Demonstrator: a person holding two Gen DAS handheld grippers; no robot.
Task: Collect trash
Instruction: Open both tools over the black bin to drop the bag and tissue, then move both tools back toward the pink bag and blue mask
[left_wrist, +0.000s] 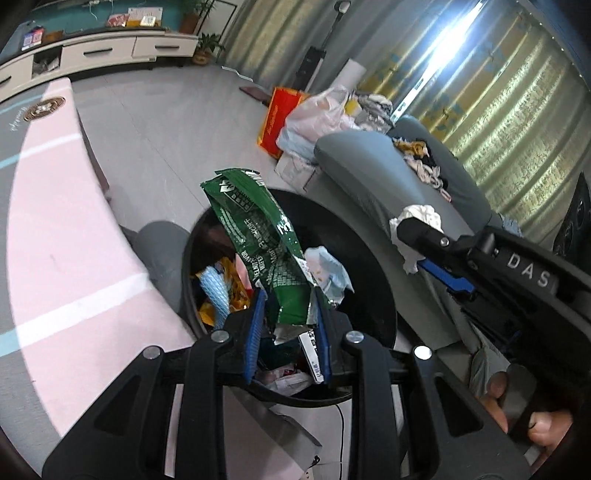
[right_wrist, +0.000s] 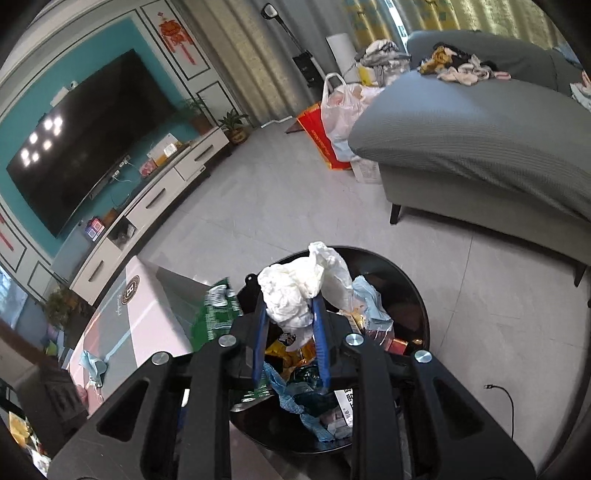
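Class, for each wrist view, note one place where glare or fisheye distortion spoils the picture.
Left wrist view: daylight between the curtains blows out white, and the pink table edge bows. Right wrist view: ceiling lights glare on the TV, and the sofa curves towards the rim.

Crumpled green wrapper (left_wrist: 258, 243) & white tissue wad (right_wrist: 295, 291), both above full black bin (right_wrist: 413, 280).

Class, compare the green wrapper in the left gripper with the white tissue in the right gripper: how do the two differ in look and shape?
The green wrapper is glossy printed foil, while the white tissue is plain and matte. The green wrapper stands out as a long creased strip; the white tissue is bunched into a crumpled wad. The left gripper pinches the green wrapper near its torn lower end; the right gripper clamps the white tissue around its middle. Both are held over the black bin.
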